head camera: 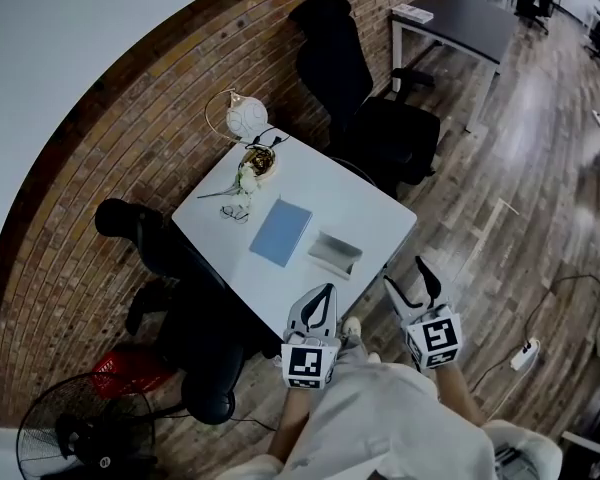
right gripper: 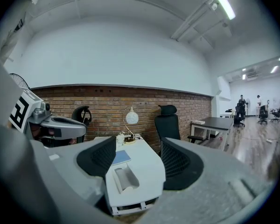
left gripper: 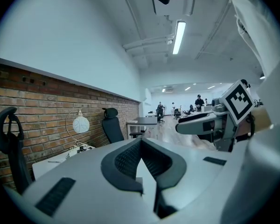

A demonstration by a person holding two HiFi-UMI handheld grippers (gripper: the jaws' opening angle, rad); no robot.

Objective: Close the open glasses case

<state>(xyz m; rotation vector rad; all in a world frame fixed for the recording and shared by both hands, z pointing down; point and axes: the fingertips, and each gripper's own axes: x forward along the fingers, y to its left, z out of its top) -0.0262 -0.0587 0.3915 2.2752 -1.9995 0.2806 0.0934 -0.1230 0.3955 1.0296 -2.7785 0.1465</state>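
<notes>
My right gripper point(head camera: 407, 276) point(right gripper: 139, 146) has its jaws spread wide, gripping nothing. Through the gap, ahead and below, the glasses case point(head camera: 335, 253) point(right gripper: 122, 177) lies open on the white table point(head camera: 360, 203) point(right gripper: 144, 164), showing only grey lining inside. A blue notebook point(head camera: 281, 231) point(right gripper: 121, 157) lies beyond it. My left gripper point(head camera: 325, 290) point(left gripper: 141, 141) has its jaws pinched together, empty.

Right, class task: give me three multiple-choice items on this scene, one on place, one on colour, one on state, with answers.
1. Where is the glasses case? A on the table; B in a drawer; C on a shelf.
2. The notebook is: A red; B blue; C green.
3. The jaws of the right gripper are: A shut; B clamped on the case; C apart.
Answers: A, it lies open beside the notebook; B, blue in the head view; C, the table shows between them.
</notes>
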